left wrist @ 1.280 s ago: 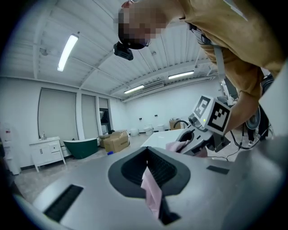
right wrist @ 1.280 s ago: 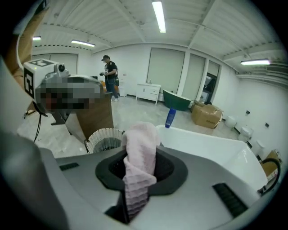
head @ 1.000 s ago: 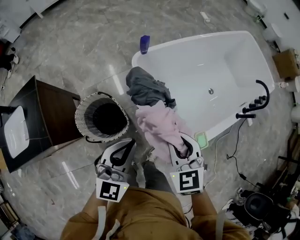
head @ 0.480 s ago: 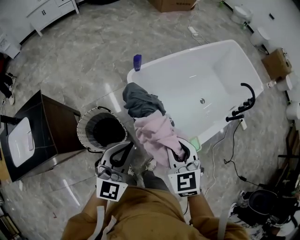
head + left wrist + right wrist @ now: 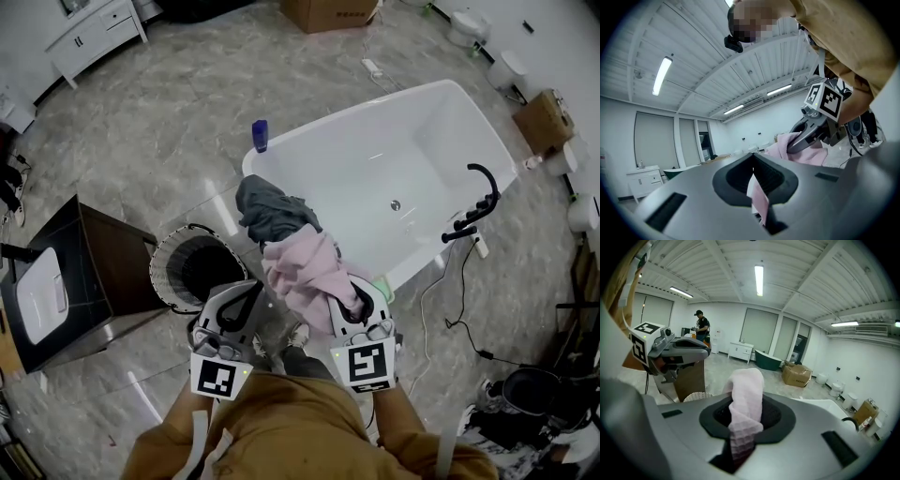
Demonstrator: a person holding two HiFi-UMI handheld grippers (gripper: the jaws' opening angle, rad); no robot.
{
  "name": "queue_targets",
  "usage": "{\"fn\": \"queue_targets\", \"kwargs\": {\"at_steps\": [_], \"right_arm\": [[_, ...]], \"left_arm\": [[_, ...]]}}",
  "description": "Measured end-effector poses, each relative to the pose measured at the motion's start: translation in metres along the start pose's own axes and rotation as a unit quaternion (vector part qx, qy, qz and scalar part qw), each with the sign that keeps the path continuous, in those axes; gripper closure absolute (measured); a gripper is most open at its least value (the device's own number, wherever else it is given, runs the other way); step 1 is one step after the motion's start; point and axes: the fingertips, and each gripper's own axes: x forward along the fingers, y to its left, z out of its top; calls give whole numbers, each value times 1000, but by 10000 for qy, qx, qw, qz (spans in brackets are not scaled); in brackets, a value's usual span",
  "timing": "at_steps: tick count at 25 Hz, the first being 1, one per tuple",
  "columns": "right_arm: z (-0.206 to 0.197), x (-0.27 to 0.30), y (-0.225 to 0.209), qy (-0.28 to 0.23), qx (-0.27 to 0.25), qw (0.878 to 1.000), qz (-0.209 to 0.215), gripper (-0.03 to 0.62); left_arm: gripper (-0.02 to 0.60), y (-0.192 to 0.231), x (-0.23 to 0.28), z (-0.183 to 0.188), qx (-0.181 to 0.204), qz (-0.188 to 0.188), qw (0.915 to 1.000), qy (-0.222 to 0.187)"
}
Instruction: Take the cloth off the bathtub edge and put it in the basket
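Note:
A pink cloth [image 5: 302, 270] hangs from the front rim of the white bathtub [image 5: 427, 127] down to my right gripper [image 5: 359, 302], which is shut on it. In the right gripper view the pink cloth [image 5: 744, 399] stands bunched up between the jaws. A grey cloth [image 5: 270, 210] lies draped over the tub rim just beyond the pink one. The round woven basket [image 5: 167, 258] stands on the floor left of the cloths. My left gripper [image 5: 242, 305] hovers beside the basket's near edge, jaws closed. A pink sliver shows in their slit in the left gripper view.
A dark cabinet [image 5: 98, 267] stands left of the basket. A blue bottle [image 5: 260, 135] sits on the tub's far corner and a black faucet [image 5: 472, 202] on its right rim. Cables and gear lie on the floor at right. A person [image 5: 700, 325] stands far off.
The view has drawn back: tub, basket and cloths sit higher and further left in frame. The right gripper keeps its hold on the pink cloth; the grey cloth stays on the rim.

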Motion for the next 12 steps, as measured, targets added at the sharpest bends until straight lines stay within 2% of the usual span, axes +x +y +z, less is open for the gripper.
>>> {"fn": "queue_targets", "kwargs": {"at_steps": [6, 12], "right_arm": [[12, 3, 2, -163, -177, 9992, 318, 510], [30, 5, 18, -484, -422, 9945, 823, 510]], "left_arm": [[575, 5, -5, 4, 112, 325, 9993, 163], [575, 13, -35, 4, 203, 999, 9937, 471]]}}
